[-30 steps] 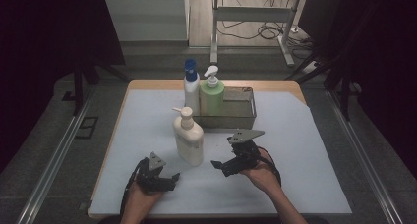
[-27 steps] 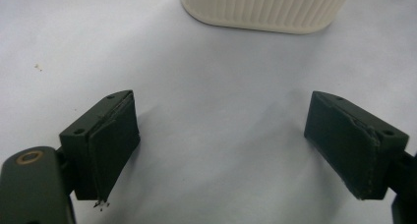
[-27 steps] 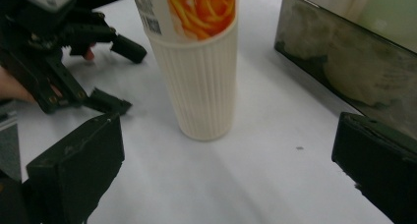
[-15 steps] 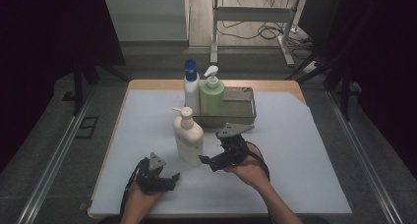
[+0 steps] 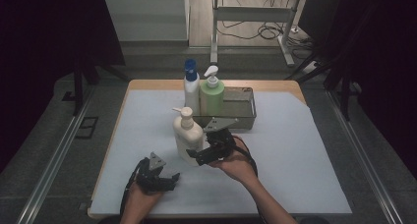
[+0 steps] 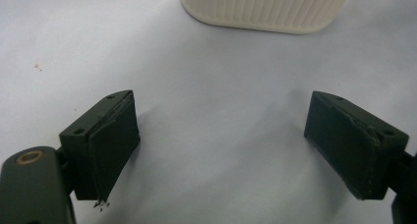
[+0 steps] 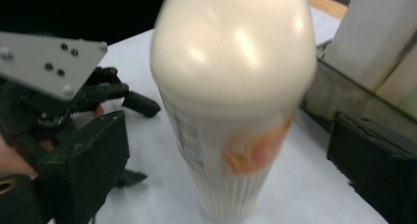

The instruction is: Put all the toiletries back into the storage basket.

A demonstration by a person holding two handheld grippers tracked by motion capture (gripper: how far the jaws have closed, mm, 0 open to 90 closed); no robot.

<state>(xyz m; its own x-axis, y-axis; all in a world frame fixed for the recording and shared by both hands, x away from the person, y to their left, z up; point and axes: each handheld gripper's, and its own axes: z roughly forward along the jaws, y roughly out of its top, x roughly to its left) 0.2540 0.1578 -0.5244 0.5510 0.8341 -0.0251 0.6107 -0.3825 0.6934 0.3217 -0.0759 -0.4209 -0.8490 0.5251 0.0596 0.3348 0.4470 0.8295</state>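
A person's right gripper [image 5: 196, 157] closes in on a cream pump bottle [image 5: 187, 135] standing upright on the white sheet [image 5: 295, 155] that covers the table, just in front of a grey metal tray [image 5: 248, 111]. In the right gripper view the ribbed, labelled body of the bottle [image 7: 233, 101] sits between the two black jaws, which are spread wide on either side of it and have just begun to close; neither pad presses on the plastic yet, so nothing is held. The left gripper [image 5: 164, 177] rests low on the sheet near the table's front edge, its jaws also wide apart and empty, with the bottle's ribbed base [image 6: 265, 10] near, straight ahead of them. A green pump bottle [image 5: 212, 96] stands at the tray's near-left corner, and a white bottle with a blue cap [image 5: 191, 86] is beside it. The step in hand looks to be the grasp itself. To do it well, the jaws should probably square up to the bottle's flatter sides, settle around mid-body below the shoulder, and close evenly, since an off-centre squeeze on a tall, smooth container could twist it or tip it toward the tray. Keeping clear of the pump head [image 5: 183, 113] would likely avoid a slippery hold.
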